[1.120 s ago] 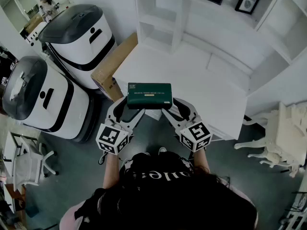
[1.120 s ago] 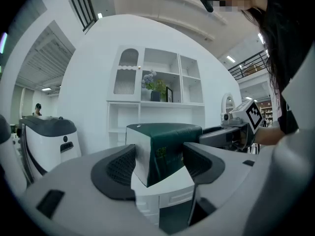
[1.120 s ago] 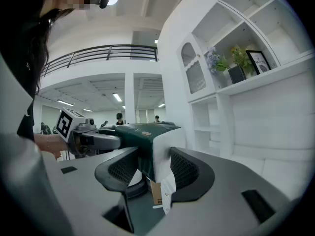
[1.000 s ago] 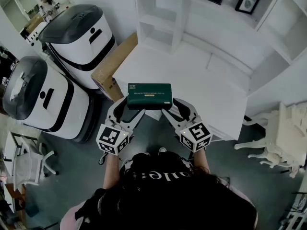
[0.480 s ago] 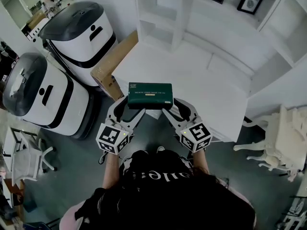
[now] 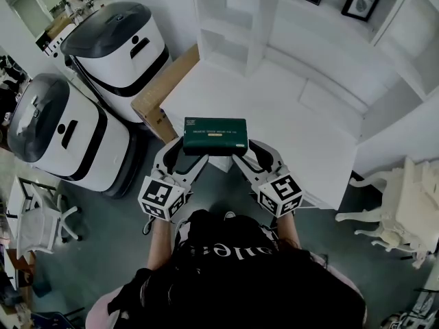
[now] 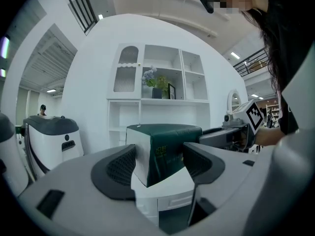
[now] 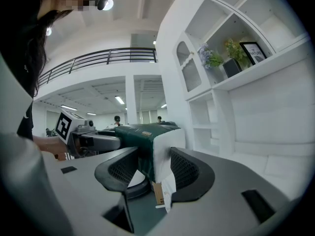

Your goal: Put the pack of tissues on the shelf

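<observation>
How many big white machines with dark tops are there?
2. One white machine stands beside the cardboard box; the other is below-left of it in the head view. More may be hidden off-frame.

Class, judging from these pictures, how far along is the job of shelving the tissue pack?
Done: the pack is lifted, clamped at its ends by the left gripper and right gripper. In hand: it hangs near the table's front edge. Left: carry it to the shelf and set it down there.
</observation>
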`<state>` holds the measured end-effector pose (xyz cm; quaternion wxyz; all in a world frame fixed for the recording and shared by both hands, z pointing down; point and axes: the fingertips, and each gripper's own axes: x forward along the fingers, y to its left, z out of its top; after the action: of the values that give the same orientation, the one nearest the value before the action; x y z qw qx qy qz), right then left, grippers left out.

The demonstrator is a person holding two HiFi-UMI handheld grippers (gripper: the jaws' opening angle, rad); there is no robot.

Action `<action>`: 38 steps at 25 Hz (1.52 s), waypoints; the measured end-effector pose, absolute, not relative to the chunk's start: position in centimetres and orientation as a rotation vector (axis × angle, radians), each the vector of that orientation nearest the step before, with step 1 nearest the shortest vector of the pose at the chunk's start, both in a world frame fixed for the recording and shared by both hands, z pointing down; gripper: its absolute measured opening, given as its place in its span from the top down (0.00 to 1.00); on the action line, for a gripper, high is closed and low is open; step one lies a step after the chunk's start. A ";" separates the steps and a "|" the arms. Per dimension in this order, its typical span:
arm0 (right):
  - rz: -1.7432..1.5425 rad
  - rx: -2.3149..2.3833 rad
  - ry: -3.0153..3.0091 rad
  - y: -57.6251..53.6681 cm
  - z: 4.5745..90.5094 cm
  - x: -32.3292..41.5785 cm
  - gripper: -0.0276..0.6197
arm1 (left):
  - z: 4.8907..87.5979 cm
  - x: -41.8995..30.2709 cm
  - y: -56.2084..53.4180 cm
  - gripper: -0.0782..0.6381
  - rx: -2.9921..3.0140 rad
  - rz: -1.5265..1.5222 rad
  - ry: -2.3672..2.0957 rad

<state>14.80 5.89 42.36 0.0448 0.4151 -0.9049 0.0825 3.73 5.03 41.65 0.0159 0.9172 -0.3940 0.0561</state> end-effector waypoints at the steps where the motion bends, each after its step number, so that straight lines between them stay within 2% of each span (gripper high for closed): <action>1: 0.257 1.260 -2.769 5.8 42.5 14.9 0.60 | 41.7 3.8 5.0 0.47 2.849 0.182 -1.233; 14: 0.310 1.207 -2.779 4.2 43.9 13.9 0.60 | 42.9 2.9 3.7 0.47 2.812 0.232 -1.264; 23: 0.314 1.281 -2.727 -0.5 44.2 11.1 0.60 | 43.3 0.1 -1.7 0.47 2.847 0.202 -1.189; 38: 0.338 1.466 -2.637 -13.3 43.1 -0.2 0.60 | 42.2 -11.0 -15.8 0.47 2.926 0.181 -1.007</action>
<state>-0.22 -13.33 43.10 0.0528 0.4822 -0.8674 0.1112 -10.96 -15.83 42.20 0.0211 0.9438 -0.3247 0.0585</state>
